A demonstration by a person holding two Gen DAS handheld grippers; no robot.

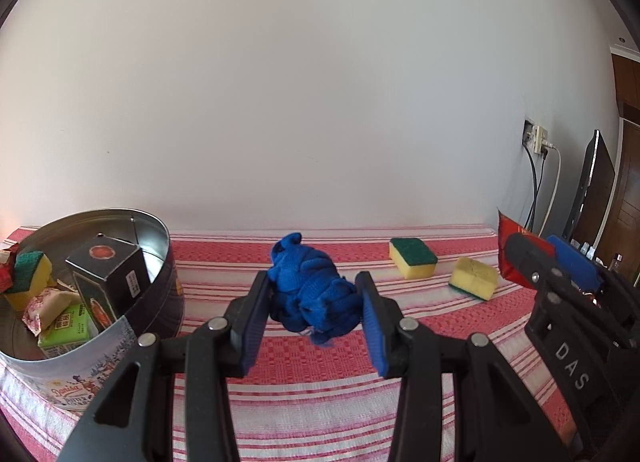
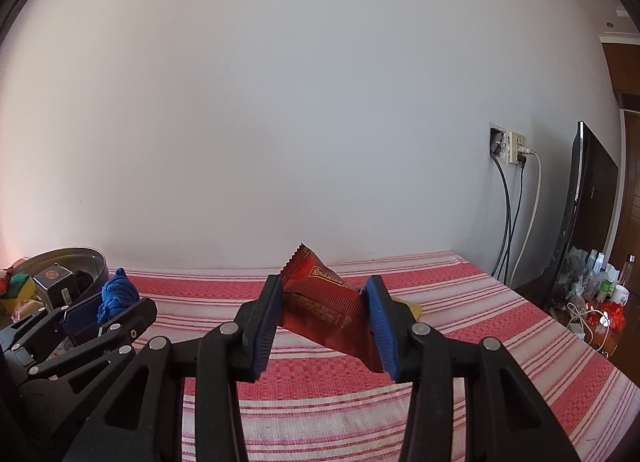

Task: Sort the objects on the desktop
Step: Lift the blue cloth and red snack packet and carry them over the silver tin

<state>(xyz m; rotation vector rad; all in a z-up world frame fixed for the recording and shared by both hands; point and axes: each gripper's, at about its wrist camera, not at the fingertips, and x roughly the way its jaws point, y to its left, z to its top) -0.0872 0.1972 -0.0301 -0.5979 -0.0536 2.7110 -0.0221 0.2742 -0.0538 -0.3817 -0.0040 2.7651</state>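
Observation:
My left gripper (image 1: 314,294) is shut on a crumpled blue cloth (image 1: 312,290), held above the red striped tablecloth (image 1: 320,366). My right gripper (image 2: 324,302) is shut on a red snack packet (image 2: 324,302), also lifted off the cloth. In the left wrist view the right gripper (image 1: 556,262) shows at the right edge with the red snack packet (image 1: 516,246). In the right wrist view the left gripper (image 2: 108,306) and its blue cloth (image 2: 116,294) appear at the left. Two yellow-and-green sponges (image 1: 414,258) (image 1: 474,278) lie on the table.
A round metal cookie tin (image 1: 156,302) at the left holds a black box (image 1: 108,274), a sponge, and several wrapped snacks. A wall socket with cables (image 2: 516,150), a dark monitor (image 2: 580,214) and a cluttered side surface (image 2: 596,302) stand beyond the table's right end.

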